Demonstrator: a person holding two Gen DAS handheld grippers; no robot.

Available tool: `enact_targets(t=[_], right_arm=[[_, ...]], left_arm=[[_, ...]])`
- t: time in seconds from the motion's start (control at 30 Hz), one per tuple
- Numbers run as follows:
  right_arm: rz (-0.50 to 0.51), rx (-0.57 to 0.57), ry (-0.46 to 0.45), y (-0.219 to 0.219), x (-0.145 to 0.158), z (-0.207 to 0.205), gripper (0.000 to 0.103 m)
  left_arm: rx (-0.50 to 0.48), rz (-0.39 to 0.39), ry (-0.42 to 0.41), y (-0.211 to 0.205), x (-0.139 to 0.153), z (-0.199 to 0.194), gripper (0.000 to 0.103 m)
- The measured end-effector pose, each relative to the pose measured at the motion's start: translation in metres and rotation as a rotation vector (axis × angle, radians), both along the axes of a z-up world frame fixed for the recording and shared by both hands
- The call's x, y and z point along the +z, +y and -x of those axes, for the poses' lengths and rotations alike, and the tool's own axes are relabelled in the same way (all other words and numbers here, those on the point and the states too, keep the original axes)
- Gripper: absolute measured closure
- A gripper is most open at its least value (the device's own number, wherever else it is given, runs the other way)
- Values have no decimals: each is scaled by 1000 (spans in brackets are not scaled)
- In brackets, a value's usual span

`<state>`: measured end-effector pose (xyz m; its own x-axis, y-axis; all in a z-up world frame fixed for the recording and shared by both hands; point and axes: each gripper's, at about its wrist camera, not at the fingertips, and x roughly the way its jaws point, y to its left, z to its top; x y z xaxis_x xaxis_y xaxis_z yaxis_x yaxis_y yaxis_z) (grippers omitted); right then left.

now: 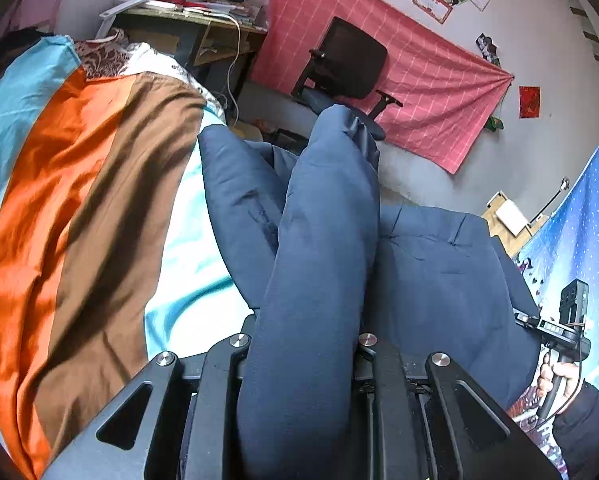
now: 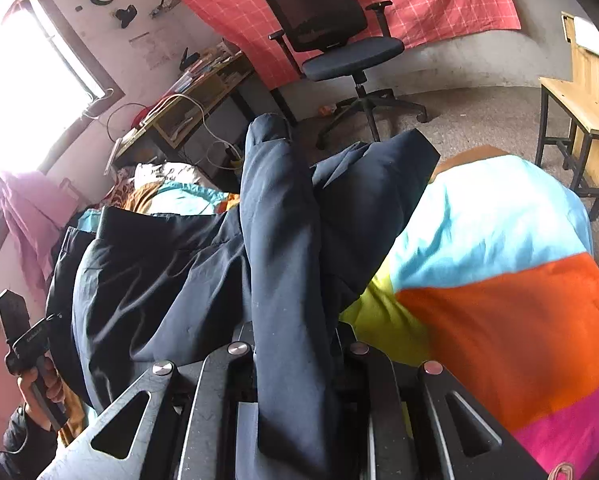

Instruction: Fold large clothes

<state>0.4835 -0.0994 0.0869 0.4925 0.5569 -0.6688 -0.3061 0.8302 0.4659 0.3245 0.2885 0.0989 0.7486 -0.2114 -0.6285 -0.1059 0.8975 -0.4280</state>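
Note:
A large navy garment [image 1: 439,272] lies spread on a bed with a colour-block cover [image 1: 79,200]. In the left wrist view a thick fold of it runs up between the fingers of my left gripper [image 1: 303,340], which is shut on it and lifts it off the bed. The right wrist view shows the same garment [image 2: 147,280], with another raised fold pinched in my right gripper [image 2: 297,346]. The cloth hides the fingertips of both grippers. Each view also catches the other hand-held gripper at its edge: the right one [image 1: 567,320] and the left one [image 2: 23,340].
A black office chair [image 2: 331,40] stands on the floor beyond the bed, before a pink checked cloth [image 1: 419,80] on the wall. A cluttered wooden desk [image 2: 195,96] sits by the window. A wooden table [image 2: 591,120] is at the right.

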Motion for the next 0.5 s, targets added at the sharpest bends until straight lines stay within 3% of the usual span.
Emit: enact_targets(t=[0.23,0.5], right_arm=[[-9,18,55,-9,-23,21,87],[-10,-12,95,-17,-58,28,87]], left_arm=[[-83,-73,56,-20,-24,13,87],[-102,-128,67,-26,-45,12,87]])
